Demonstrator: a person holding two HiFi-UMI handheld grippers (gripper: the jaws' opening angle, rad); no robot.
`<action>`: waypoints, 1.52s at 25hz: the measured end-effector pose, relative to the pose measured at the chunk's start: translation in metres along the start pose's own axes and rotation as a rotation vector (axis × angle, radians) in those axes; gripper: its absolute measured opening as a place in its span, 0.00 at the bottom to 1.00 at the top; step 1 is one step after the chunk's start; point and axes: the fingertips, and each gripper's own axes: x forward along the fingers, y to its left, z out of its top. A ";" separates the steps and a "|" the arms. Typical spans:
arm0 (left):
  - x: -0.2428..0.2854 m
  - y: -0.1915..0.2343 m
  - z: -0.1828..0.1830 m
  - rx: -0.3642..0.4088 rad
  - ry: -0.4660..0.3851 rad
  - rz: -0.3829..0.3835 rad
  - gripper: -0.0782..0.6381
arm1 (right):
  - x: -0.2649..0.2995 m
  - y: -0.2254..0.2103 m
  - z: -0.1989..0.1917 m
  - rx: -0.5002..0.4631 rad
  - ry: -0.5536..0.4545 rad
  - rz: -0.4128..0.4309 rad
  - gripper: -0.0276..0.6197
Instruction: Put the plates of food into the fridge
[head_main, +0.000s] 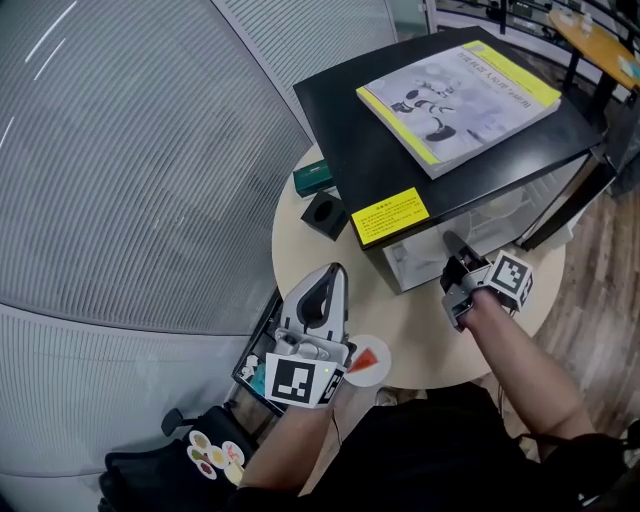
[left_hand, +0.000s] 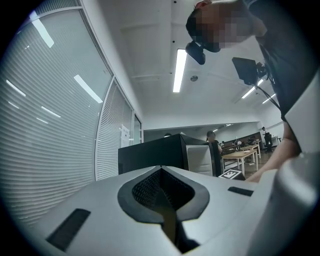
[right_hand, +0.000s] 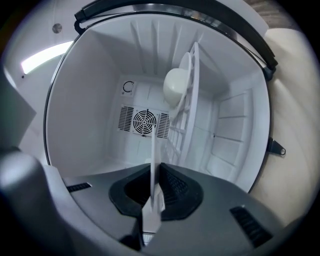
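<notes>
My right gripper is at the mouth of the black mini fridge on the round table. In the right gripper view the gripper is shut on a thin white plate, seen edge-on and reaching into the white fridge interior. A white rounded dish sits at the wire shelf inside. My left gripper hovers over the table's left part, jaws together and empty. A white plate with a red slice lies beside its body.
A yellow-edged book lies on the fridge top, and a yellow label is on its front edge. A small black cube and a green box stand on the table. Another plate of food rests on a black bag at lower left.
</notes>
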 end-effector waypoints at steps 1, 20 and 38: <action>0.000 0.002 -0.001 -0.002 0.002 0.002 0.11 | 0.002 -0.001 0.001 -0.003 0.003 -0.012 0.08; -0.003 0.027 -0.013 -0.030 0.014 0.039 0.11 | 0.040 0.005 0.016 -0.435 0.139 -0.279 0.09; 0.002 0.022 -0.019 -0.033 0.018 0.004 0.11 | 0.057 -0.001 0.025 -1.035 0.254 -0.485 0.35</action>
